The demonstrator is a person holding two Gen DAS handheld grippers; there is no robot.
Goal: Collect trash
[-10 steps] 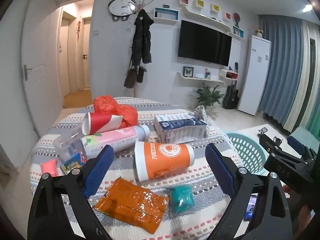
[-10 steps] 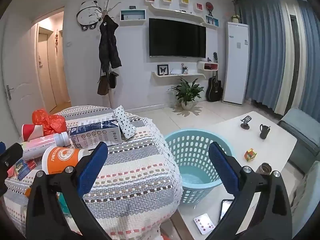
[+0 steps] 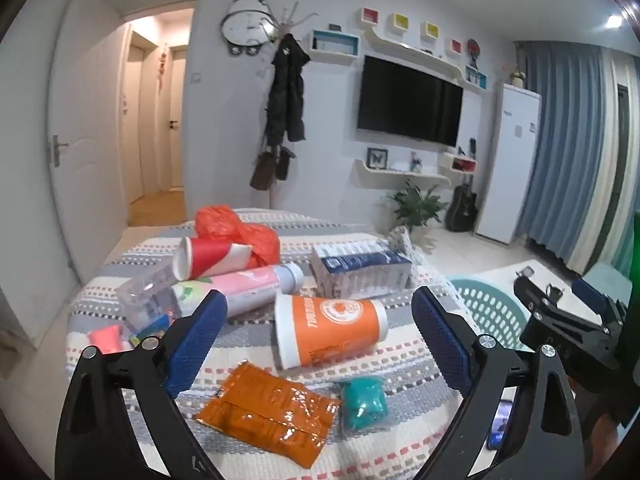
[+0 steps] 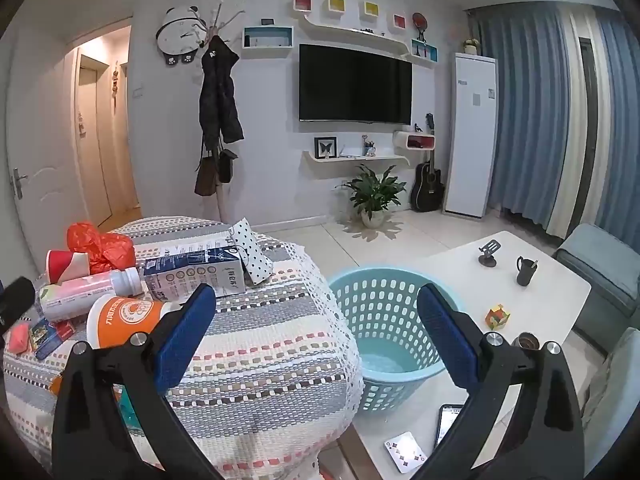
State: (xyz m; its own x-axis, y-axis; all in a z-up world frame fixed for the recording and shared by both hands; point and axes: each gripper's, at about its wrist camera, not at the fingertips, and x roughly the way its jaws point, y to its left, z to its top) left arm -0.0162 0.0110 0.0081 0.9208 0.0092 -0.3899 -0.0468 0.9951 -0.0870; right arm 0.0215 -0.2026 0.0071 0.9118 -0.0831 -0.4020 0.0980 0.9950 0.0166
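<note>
Trash lies on a round table with a striped cloth (image 3: 400, 364). An orange cup (image 3: 332, 330) lies on its side between the fingers of my open, empty left gripper (image 3: 320, 320), a little beyond them. Nearer are an orange wrapper (image 3: 268, 412) and a teal packet (image 3: 364, 398). Behind lie a pink bottle (image 3: 248, 286), a red paper cup (image 3: 208, 256), an orange plastic bag (image 3: 236, 228) and a milk carton (image 3: 360, 268). My right gripper (image 4: 316, 320) is open and empty, held over the table's right edge next to a light blue basket (image 4: 384, 320).
A white coffee table (image 4: 532, 296) to the right holds a black mug (image 4: 526, 270), a colourful cube (image 4: 498, 316), a phone and playing cards. A clear plastic box (image 3: 148, 296) and small packets lie at the table's left. A spotted pouch (image 4: 252, 252) leans behind the carton.
Both views have shifted only slightly. Nothing was taken hold of or let go.
</note>
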